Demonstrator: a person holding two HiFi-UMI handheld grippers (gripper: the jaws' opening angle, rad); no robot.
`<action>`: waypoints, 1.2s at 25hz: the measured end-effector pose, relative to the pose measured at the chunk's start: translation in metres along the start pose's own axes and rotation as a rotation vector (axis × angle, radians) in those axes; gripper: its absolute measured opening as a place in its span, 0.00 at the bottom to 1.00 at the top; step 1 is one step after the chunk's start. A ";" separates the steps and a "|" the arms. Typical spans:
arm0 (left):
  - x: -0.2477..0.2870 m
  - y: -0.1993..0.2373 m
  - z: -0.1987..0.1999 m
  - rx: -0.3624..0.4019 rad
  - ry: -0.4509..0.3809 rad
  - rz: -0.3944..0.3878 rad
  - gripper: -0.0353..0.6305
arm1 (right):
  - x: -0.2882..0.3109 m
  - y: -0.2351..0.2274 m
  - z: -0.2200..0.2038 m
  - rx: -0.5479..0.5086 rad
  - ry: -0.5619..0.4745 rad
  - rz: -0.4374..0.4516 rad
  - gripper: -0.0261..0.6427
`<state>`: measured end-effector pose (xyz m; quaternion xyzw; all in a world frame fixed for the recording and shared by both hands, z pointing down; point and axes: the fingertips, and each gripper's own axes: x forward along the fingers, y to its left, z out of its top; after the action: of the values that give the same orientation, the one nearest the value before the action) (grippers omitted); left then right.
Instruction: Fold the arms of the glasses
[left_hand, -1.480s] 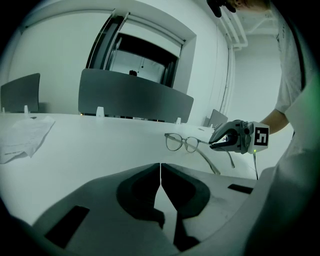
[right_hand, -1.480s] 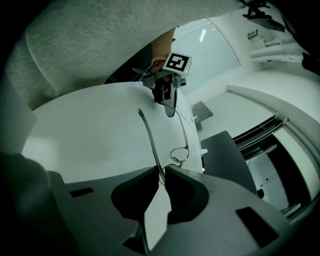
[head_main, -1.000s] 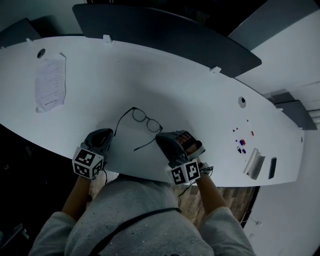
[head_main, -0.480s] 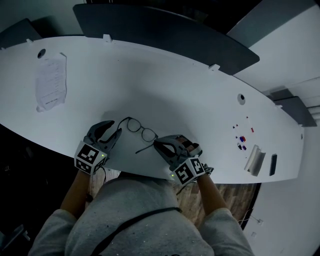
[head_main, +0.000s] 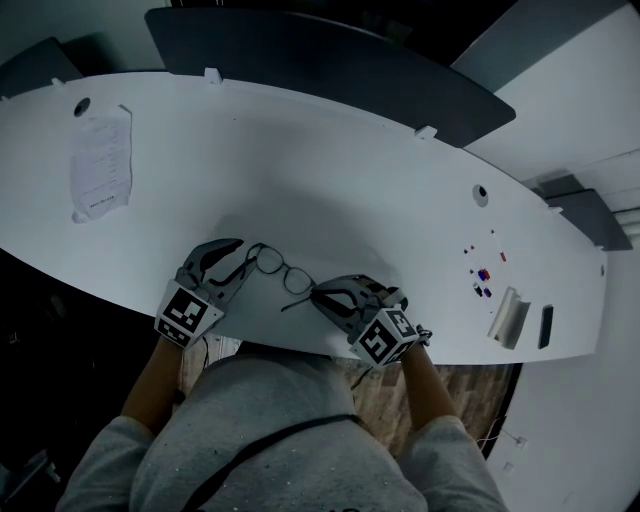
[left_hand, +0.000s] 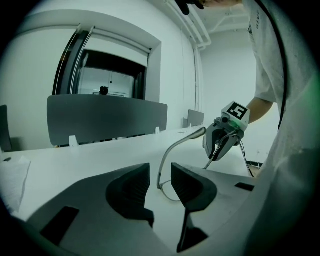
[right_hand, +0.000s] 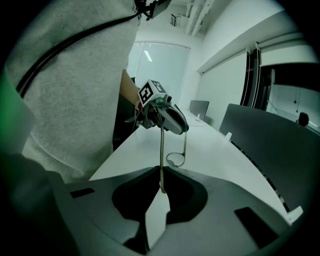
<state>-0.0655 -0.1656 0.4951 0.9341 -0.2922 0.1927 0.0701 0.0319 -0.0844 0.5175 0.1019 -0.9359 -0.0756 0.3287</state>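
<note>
Now mid-fold: right tongs (head_main: 320, 296) clamped on one arm tip of the glasses (head_main: 283, 270), left tongs (head_main: 233, 258) just opened, jaws apart round the other arm, frame between them over the counter (head_main: 350, 170); next probably swing that arm inward

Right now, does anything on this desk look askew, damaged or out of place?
Nothing spilled or broken. The glasses are at the near edge of the table, arms unfolded, one arm tip pinched in the right gripper. The paper sheet far left lies slightly crooked.
</note>
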 end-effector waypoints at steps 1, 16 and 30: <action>0.001 -0.002 0.002 0.016 -0.004 -0.003 0.26 | -0.002 0.001 -0.001 0.012 0.001 0.015 0.09; -0.005 -0.034 0.007 0.025 0.002 -0.052 0.10 | -0.020 -0.038 -0.023 0.339 -0.040 -0.145 0.09; -0.005 -0.053 0.011 0.012 -0.004 -0.060 0.11 | 0.007 -0.034 -0.030 -0.098 0.387 -0.216 0.09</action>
<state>-0.0351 -0.1219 0.4816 0.9432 -0.2633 0.1903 0.0696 0.0508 -0.1212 0.5380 0.1982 -0.8342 -0.1346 0.4967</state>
